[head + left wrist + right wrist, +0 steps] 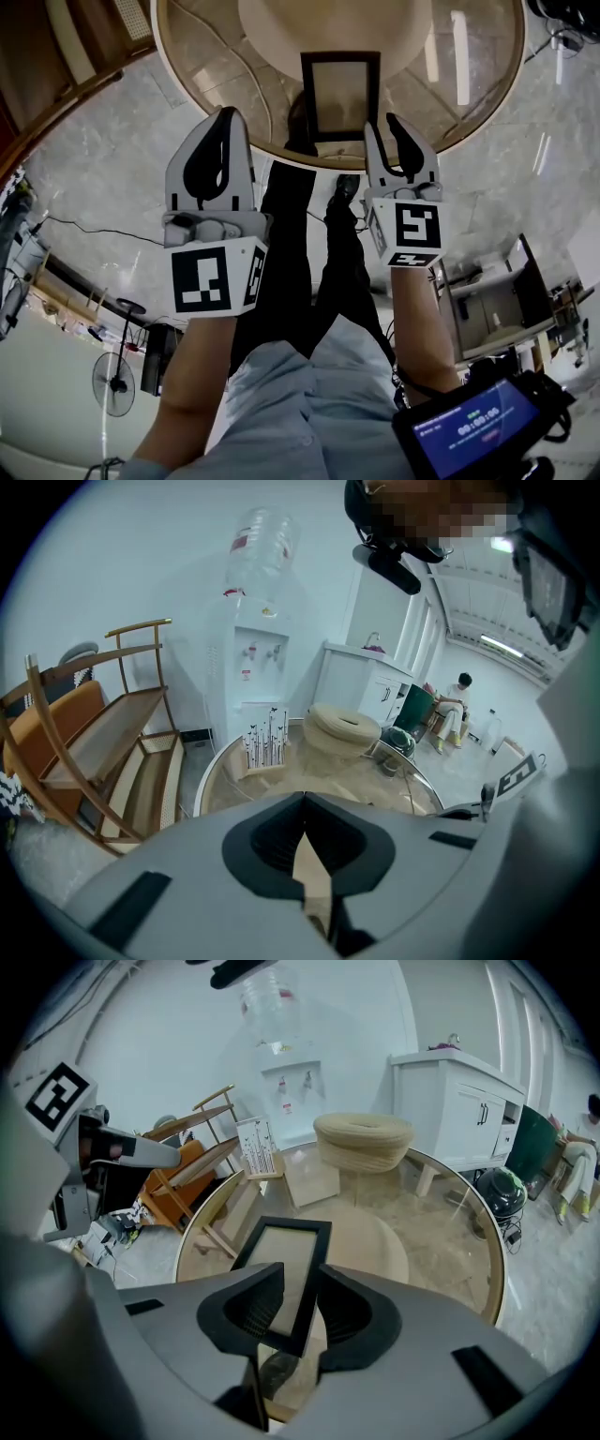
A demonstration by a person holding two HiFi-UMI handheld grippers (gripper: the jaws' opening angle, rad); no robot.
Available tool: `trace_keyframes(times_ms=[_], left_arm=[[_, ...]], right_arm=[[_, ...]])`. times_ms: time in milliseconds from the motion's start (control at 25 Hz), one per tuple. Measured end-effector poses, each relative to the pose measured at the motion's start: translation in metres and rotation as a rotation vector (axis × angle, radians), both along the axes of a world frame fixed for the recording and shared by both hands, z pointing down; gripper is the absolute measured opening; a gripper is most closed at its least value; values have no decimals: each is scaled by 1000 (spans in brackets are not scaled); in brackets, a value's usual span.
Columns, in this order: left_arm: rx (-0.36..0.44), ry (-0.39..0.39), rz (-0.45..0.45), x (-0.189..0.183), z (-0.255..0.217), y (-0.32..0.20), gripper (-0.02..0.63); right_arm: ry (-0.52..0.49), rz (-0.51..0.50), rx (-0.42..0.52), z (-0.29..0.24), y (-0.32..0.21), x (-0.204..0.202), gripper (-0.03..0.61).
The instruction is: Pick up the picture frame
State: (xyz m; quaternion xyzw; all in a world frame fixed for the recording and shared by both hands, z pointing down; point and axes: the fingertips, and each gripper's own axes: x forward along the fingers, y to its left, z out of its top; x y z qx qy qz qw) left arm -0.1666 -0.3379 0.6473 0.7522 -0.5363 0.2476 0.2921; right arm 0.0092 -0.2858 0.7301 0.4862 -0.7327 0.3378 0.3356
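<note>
right tool (300, 1276), jaws apart, hangs near picture frame (339, 94) on glass table (473, 103).

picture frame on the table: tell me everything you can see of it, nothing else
The picture frame is a plain rectangle, longer than wide, with a dark, nearly black border around a pale grey-beige panel; no image is readable. It seems to lie face up on the round glass table, near the edge closest to the person. In the right gripper view its near right side shows in the gap between the open jaws of the right gripper; neither pad presses on it.
</note>
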Motion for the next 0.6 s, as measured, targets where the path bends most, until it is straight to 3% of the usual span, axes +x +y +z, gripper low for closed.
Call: trace_keyframes(times_ms=[600], left_arm=[[-44,8,6,-10,29,9,11]], right_arm=[[14,22,-43,42,14,0,124]])
